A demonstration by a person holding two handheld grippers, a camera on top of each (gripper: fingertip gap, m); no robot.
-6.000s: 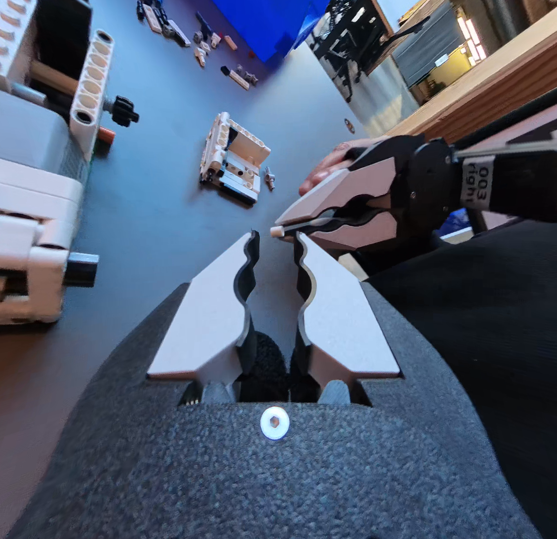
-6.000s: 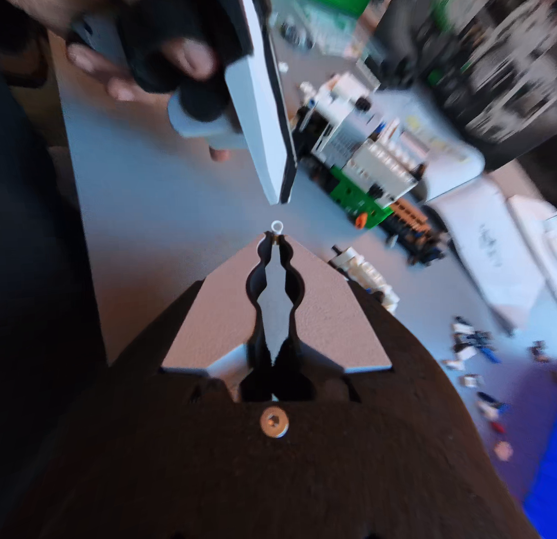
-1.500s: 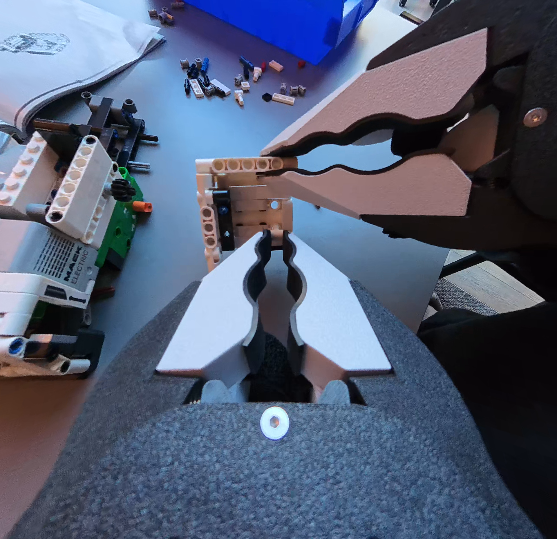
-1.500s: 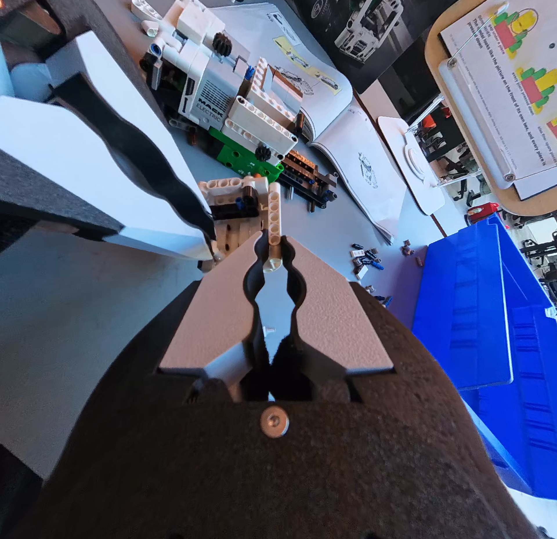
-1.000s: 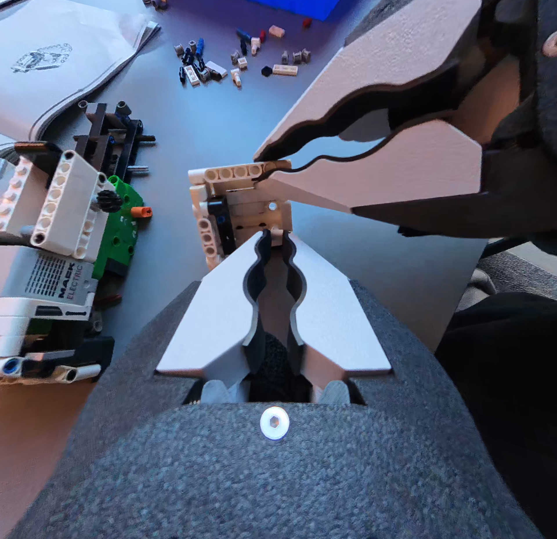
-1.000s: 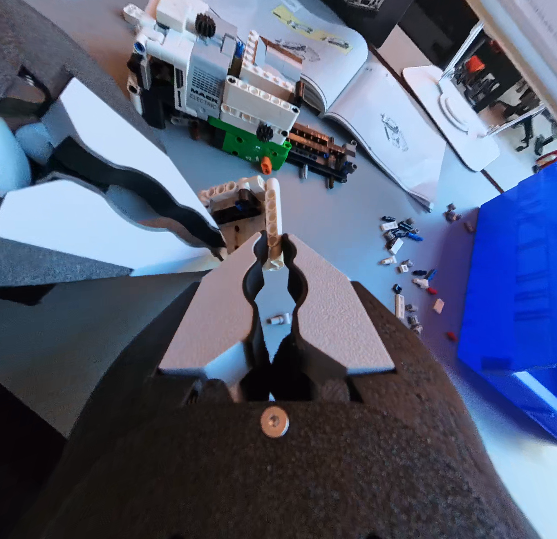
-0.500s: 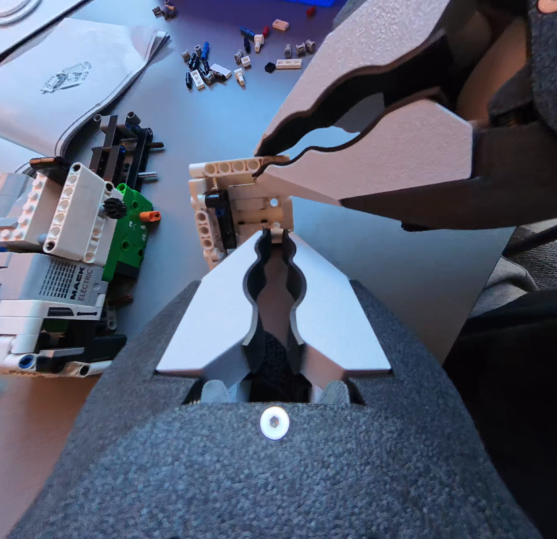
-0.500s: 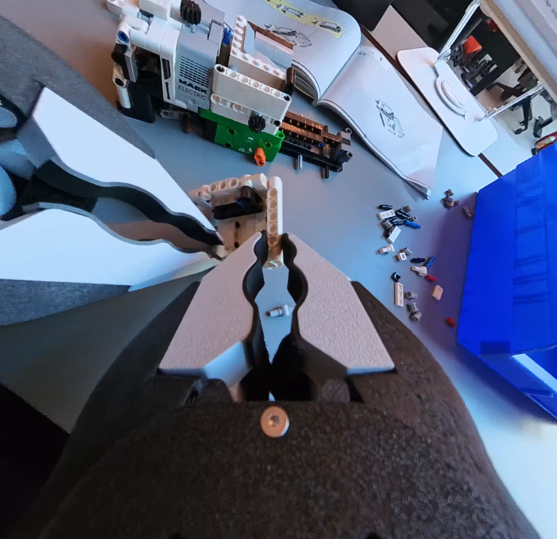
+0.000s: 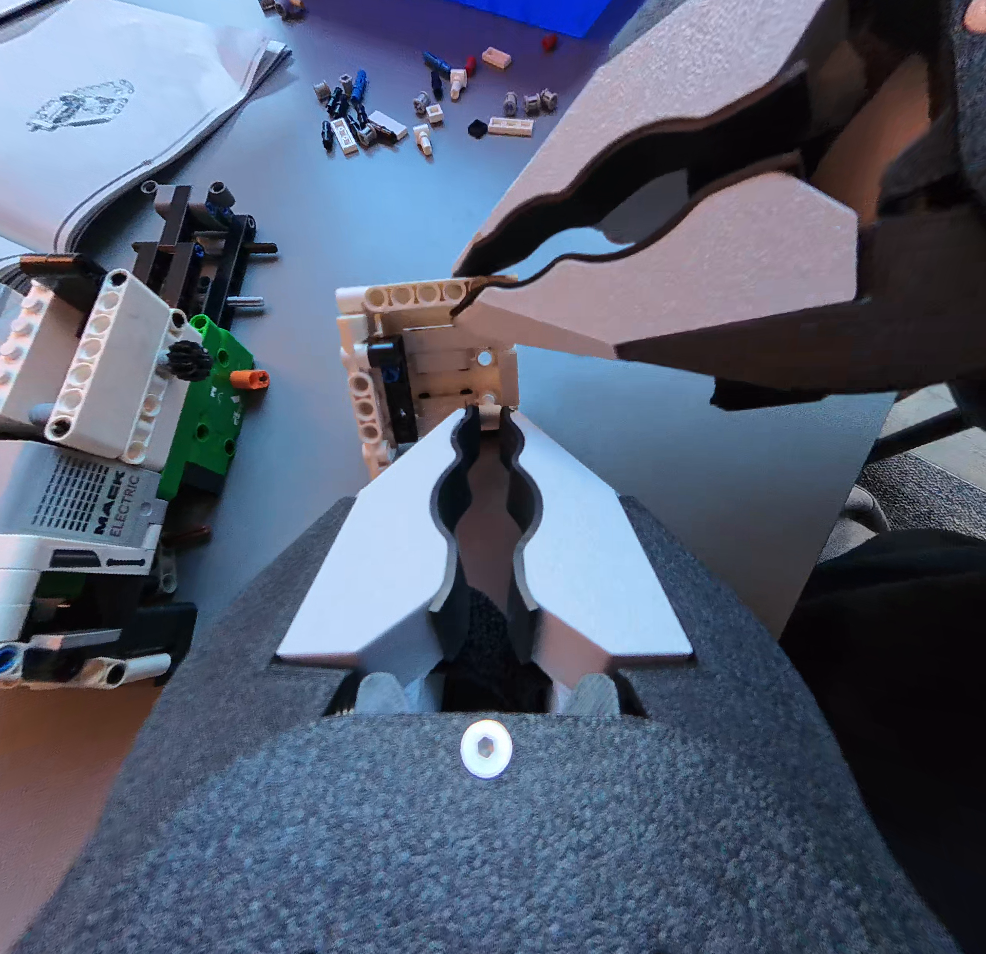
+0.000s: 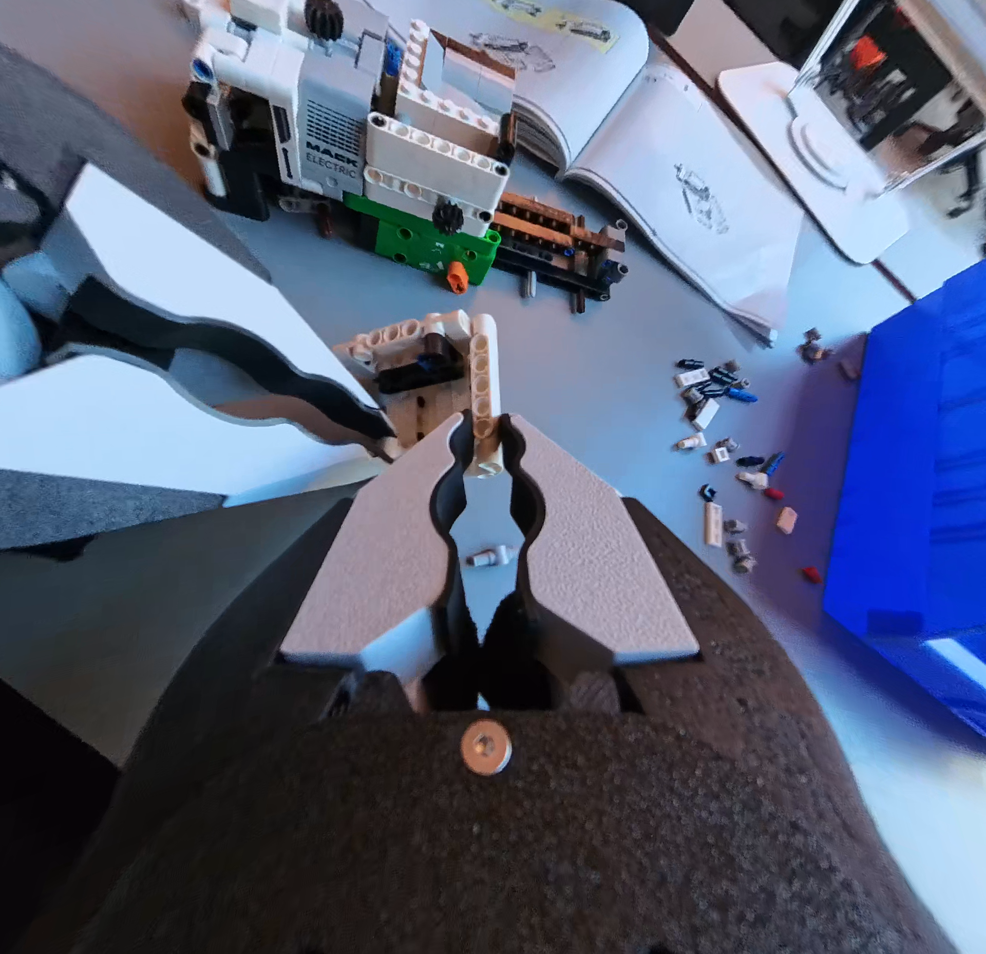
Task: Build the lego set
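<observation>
Grey bench (image 10: 613, 352) carries everything. Biggest item: the part-built white, grey and green brick truck (image 10: 352, 144), lying toward the far edge, open instruction booklet (image 10: 677, 176) just beside it. Blue plastic bin (image 10: 917, 475) sits along the right edge, with a scatter of small loose pins and plates (image 10: 720, 448) next to it.

Step in hand, as I read it: fitting a piece onto the small white and black sub-assembly (image 9: 427, 363), held clear of the truck over mid-bench.

- Left hand-held gripper (image 9: 486, 413): clamped on the sub-assembly's near edge tab.
- Right hand-held gripper (image 10: 483, 437): clamped on the long white holed beam (image 10: 483, 389) along the sub-assembly's side.

Whether the beam is fully seated can't be told. One small white pin (image 10: 488, 555) lies on the bench below the right gripper.

Next move likely needs: left holding firm, right pressing the beam square onto its pins without twisting, then checking it sits flush.
</observation>
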